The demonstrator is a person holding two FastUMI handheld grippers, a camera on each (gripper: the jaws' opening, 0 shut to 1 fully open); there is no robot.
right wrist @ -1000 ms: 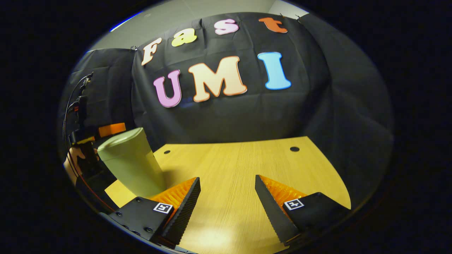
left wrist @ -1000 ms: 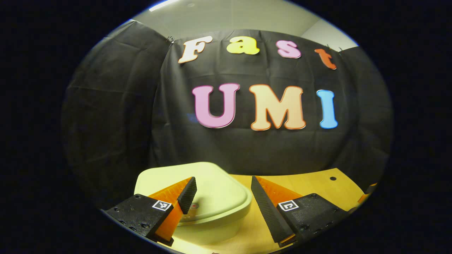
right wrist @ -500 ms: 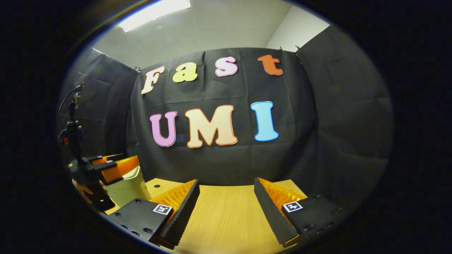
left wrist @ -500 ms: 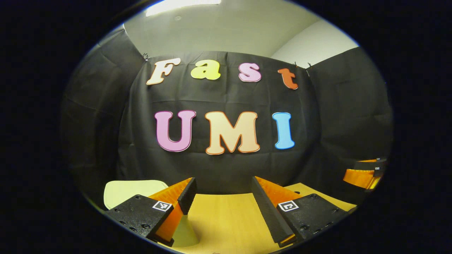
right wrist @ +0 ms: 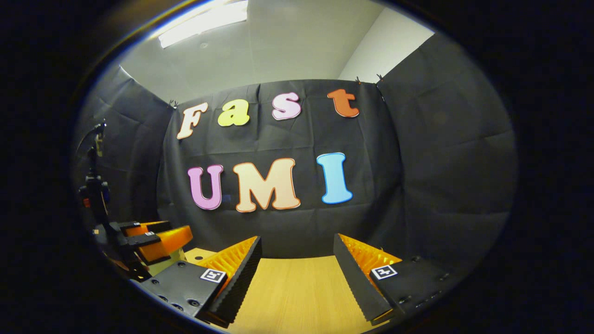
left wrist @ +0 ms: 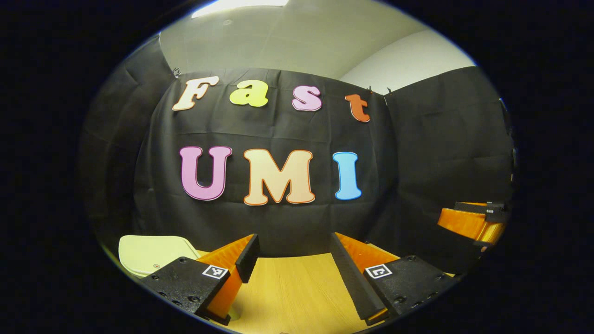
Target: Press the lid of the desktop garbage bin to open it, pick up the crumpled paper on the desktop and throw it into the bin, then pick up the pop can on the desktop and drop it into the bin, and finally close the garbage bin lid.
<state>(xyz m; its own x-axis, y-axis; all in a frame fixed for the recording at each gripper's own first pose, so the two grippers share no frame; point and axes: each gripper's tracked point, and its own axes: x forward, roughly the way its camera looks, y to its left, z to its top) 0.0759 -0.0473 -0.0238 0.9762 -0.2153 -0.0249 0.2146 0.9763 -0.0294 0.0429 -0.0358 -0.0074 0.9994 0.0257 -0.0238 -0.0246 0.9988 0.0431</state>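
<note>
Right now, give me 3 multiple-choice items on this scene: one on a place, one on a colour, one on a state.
1. In the left gripper view, where does the bin sit?
A. lower left, behind the left tongs' own finger
B. far right
C. centre of the table

2. What colour is the bin's lid?
A. red
B. pale yellow-green
C. blue

3. How do the right tongs stand?
A. shut on a can
B. shut on paper
C. open, holding nothing

Answers:
1. A: the bin shows at the lower left edge, partly behind the finger.
2. B: the lid's top looks pale yellow-green.
3. C: bare wooden table shows between the spread fingers.
</note>
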